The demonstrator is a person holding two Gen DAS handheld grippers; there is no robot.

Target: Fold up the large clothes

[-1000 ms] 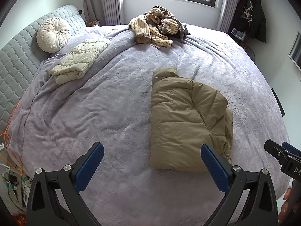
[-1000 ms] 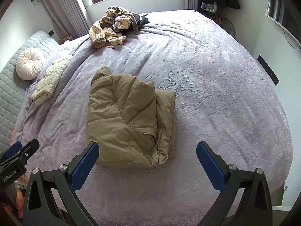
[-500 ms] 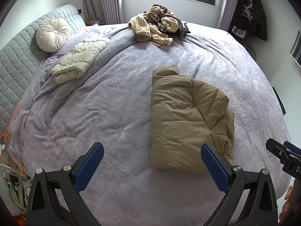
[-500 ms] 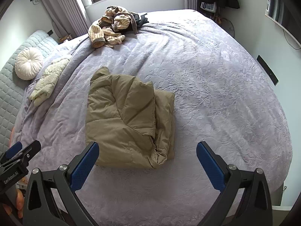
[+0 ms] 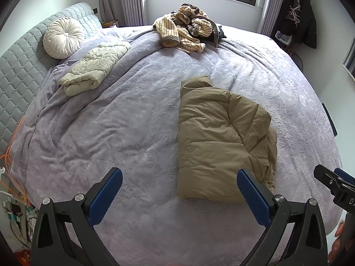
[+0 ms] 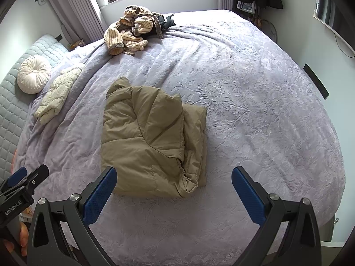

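A tan puffer jacket (image 5: 219, 141) (image 6: 148, 141) lies folded into a rough rectangle on the lilac bedspread (image 5: 124, 133) (image 6: 255, 110), collar toward the window. My left gripper (image 5: 179, 190) hovers open above the near edge of the bed, the jacket's lower edge by its right finger. My right gripper (image 6: 174, 188) is open too, held over the jacket's near right corner, nothing between its blue pads. Each gripper shows at the edge of the other's view.
A folded cream jacket (image 5: 95, 73) (image 6: 57, 97) lies near a round cushion (image 5: 63, 37) by the padded headboard (image 5: 13, 73). A heap of striped clothes (image 5: 188, 31) (image 6: 135, 28) sits at the far side under the window. Dark coats (image 5: 299, 15) hang at the right.
Both grippers have drifted slightly back and up, so the jacket sits a little lower in each view. Jaws stay open; the jacket has not moved.
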